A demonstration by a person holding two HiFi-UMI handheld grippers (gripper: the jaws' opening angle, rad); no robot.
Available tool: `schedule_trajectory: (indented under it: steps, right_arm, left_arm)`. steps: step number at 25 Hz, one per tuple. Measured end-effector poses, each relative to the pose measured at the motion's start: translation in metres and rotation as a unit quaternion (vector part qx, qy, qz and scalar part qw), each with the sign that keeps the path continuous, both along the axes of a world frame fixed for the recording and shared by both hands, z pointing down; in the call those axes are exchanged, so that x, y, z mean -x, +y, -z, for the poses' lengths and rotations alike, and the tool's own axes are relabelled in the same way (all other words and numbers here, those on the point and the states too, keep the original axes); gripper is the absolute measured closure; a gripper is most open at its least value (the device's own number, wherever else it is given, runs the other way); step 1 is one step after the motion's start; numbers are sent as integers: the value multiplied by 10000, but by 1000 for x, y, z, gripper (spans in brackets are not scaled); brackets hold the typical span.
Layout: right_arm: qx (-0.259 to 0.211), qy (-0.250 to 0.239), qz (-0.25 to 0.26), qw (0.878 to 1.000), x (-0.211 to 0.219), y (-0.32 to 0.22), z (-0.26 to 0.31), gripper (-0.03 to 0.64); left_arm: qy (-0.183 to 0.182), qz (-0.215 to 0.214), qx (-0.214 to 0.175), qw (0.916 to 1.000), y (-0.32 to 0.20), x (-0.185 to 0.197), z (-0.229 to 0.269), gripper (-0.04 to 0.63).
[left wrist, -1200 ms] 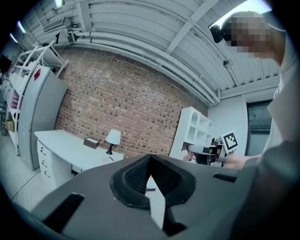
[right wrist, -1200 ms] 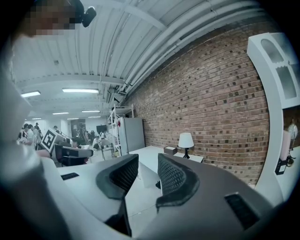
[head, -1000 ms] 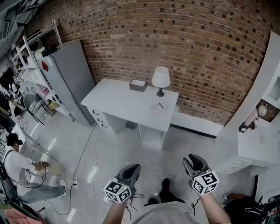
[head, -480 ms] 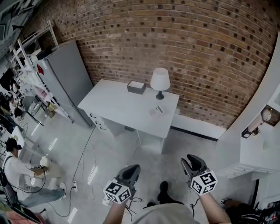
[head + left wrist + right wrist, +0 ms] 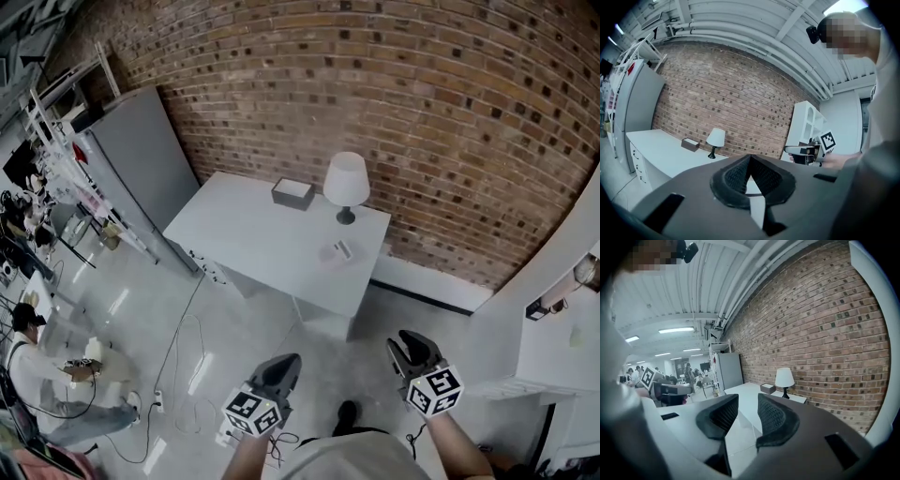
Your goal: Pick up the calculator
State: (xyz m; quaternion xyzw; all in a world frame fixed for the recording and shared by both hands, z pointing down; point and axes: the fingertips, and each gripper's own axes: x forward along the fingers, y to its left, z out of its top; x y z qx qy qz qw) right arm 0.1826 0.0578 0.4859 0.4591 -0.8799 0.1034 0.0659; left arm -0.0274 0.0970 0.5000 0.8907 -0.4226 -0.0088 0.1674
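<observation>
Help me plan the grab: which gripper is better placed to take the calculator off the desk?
Right, probably. The right gripper has open jaws; the left gripper has them together. The calculator lies near the desk's right end, more in line with the right gripper. Both are far off.

Brick wall [image 5: 422, 112], white desk [image 5: 253, 234], lamp [image 5: 346, 180]

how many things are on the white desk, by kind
lamp: 1
box: 1
calculator: 1
total: 3
A pale patch beside the calculator is too small to tell, so it is not counted.
</observation>
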Motion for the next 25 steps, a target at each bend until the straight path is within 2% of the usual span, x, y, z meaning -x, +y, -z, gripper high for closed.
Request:
schedule_trajectory:
  steps: [13, 25]
  right_arm:
    - [74, -136, 348, 9993, -12, -84, -4, 474]
    - [234, -121, 325, 9991, -9, -136, -16, 474]
  left_arm:
    - [-91, 377, 21, 9992, -66, -17, 0, 581]
    - [-143, 378, 138, 9991, -119, -10, -6, 581]
